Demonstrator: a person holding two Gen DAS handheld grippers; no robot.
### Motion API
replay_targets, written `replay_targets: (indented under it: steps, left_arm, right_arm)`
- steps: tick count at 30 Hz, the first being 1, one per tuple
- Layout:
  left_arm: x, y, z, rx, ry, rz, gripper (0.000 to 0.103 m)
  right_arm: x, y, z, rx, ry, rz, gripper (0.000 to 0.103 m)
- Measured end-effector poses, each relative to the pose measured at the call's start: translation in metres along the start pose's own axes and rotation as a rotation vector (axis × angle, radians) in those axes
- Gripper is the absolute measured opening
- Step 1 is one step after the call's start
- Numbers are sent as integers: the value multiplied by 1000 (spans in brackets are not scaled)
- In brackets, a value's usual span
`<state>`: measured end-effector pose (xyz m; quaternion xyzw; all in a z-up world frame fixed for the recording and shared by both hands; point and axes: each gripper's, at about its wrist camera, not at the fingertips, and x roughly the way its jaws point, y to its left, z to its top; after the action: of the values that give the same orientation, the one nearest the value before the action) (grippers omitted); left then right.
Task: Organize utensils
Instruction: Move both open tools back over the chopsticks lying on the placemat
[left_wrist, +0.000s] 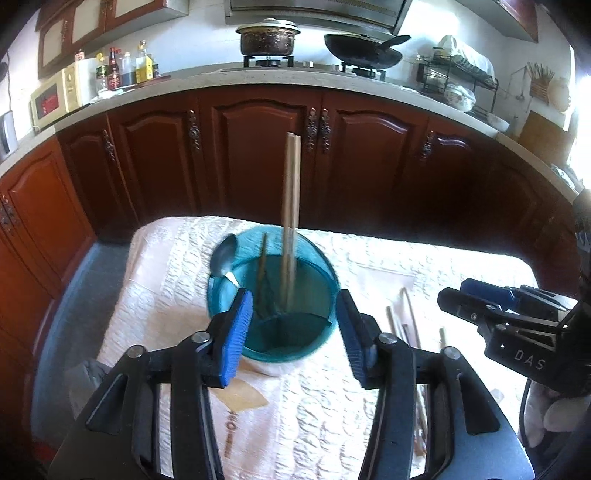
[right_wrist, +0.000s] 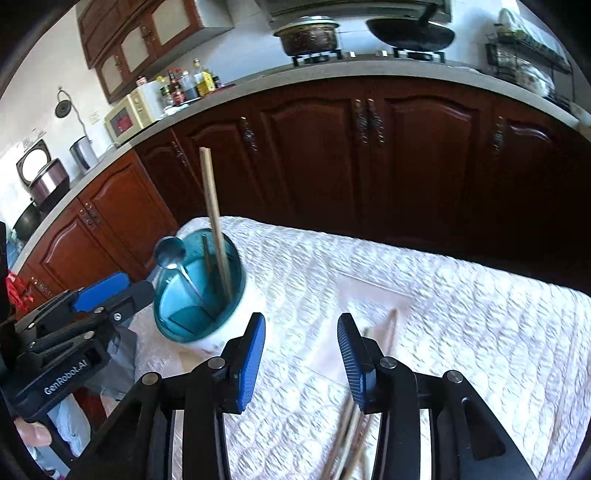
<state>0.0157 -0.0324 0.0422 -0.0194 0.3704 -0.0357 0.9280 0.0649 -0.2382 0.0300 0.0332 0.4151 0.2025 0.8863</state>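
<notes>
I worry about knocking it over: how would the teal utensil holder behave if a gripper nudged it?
The utensil holder looks tall, narrow and probably light, so it may tip. The long chopsticks rising above its rim likely raise that risk. The quilted cloth might grip its base, favouring tipping over sliding.

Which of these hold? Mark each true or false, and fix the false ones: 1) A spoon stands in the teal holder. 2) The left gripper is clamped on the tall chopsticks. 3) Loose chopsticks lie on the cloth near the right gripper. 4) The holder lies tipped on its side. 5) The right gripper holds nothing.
1) True: the spoon leans in the teal holder, bowl end up.
2) False: the left gripper is open, and the tall chopsticks stand free in the holder.
3) True: loose chopsticks lie on the cloth under the right gripper.
4) False: the holder stands upright.
5) True: the jaws are apart with nothing between the pads.
</notes>
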Motion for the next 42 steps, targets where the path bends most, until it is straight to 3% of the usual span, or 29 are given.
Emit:
replay_targets:
  steps: [18, 28, 42]
  left_arm:
    - [8, -62, -24, 42, 108, -182, 57]
    - [12, -76, -31, 62, 129, -204, 57]
    - [28, -81, -43, 72, 188, -210, 57]
  right_arm:
    - [-31, -58, -51, 92, 15, -176, 41]
    - [-38, -91, -71, 165, 34, -234, 41]
    - [-36, -104, -80, 196, 51, -244, 42]
